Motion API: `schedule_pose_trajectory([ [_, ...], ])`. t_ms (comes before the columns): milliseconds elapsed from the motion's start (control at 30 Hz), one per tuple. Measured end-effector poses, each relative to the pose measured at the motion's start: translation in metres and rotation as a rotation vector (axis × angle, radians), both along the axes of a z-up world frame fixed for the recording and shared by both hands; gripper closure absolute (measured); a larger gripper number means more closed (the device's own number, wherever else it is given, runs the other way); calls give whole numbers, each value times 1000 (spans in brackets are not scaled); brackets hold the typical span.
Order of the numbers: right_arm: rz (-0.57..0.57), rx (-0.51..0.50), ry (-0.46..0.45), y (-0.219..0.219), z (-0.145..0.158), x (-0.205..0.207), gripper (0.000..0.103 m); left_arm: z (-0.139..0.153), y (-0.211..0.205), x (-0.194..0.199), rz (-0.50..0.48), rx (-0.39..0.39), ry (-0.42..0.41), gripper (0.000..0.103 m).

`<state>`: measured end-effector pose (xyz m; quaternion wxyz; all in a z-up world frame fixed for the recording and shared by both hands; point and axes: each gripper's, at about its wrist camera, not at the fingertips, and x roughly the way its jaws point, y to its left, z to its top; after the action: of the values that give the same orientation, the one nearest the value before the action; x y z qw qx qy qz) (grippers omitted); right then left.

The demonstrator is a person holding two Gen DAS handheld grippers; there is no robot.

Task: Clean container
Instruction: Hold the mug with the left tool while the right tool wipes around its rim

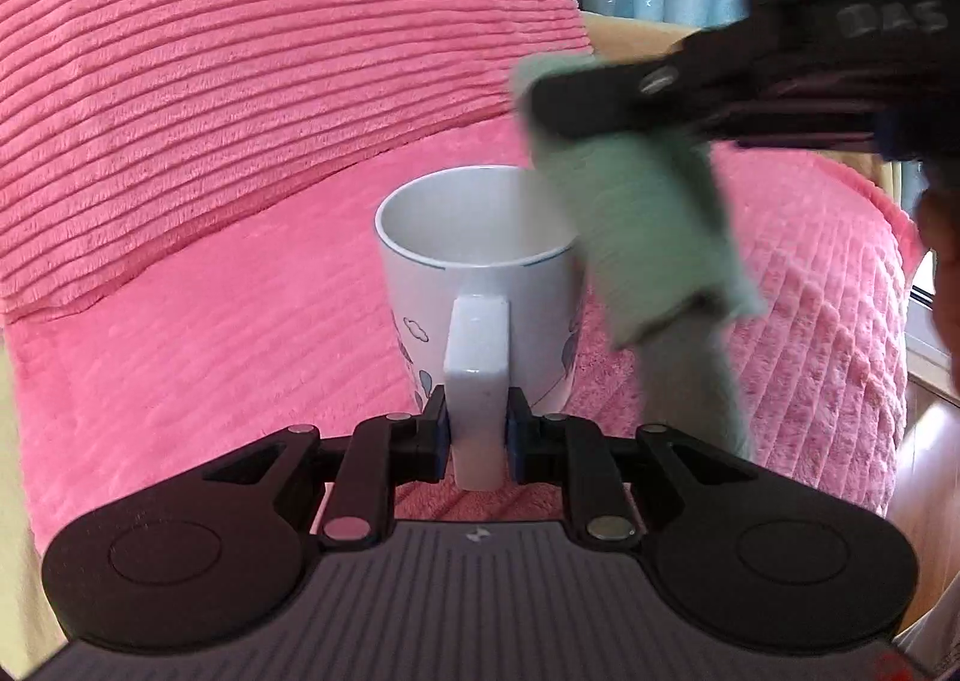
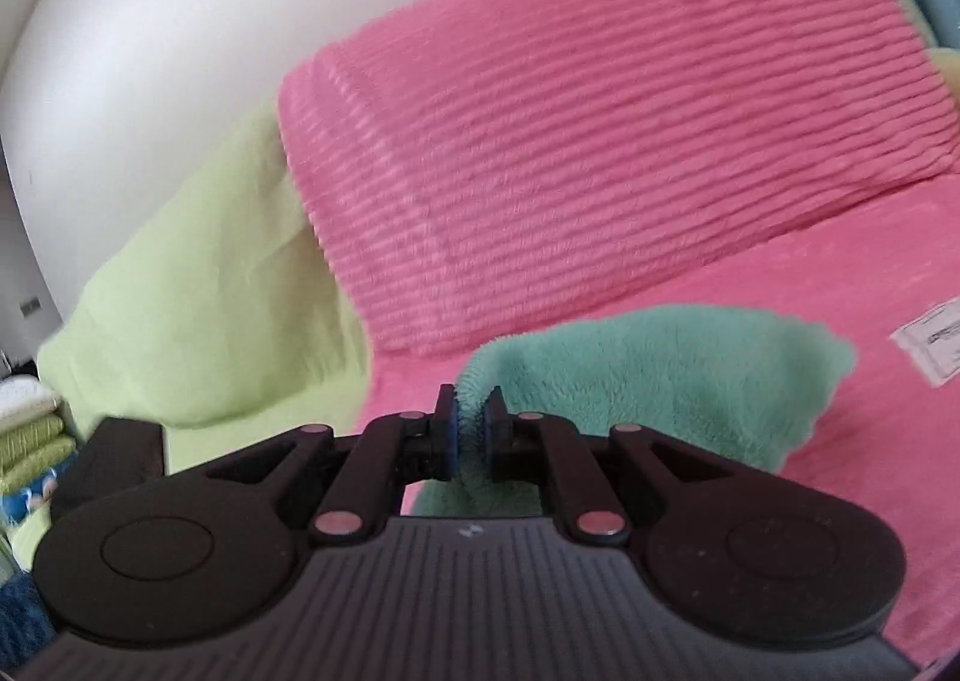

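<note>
At the centre of the left wrist view, the left gripper (image 1: 478, 432) is clamped on the handle of a white mug (image 1: 480, 243), held upright over the pink ribbed sofa cover (image 1: 180, 321). The right gripper (image 2: 471, 429) pinches a green fluffy cloth (image 1: 648, 225) that hangs at the mug's right rim, so wiping looks about to start; next the cloth must go down inside. The mug's bottom is hidden, the cloth blurred.

Left tool (image 1: 477, 429) clamped tight on something; right tool (image 2: 471, 429) pinched closed too, reaching in level from the right.
</note>
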<state>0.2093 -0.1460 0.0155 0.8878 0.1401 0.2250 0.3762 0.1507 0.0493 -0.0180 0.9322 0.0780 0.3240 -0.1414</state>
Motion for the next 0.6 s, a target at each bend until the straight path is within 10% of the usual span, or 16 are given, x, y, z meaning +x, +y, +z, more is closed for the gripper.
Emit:
schedule_pose_trajectory([
  [333,39,28,283,-7,-14,7,97,-3,3,5,15,-5,45,70],
  [600,17,2,343,-32,-25,-4,97,-9,-26,-16,-81,200,-103,73],
])
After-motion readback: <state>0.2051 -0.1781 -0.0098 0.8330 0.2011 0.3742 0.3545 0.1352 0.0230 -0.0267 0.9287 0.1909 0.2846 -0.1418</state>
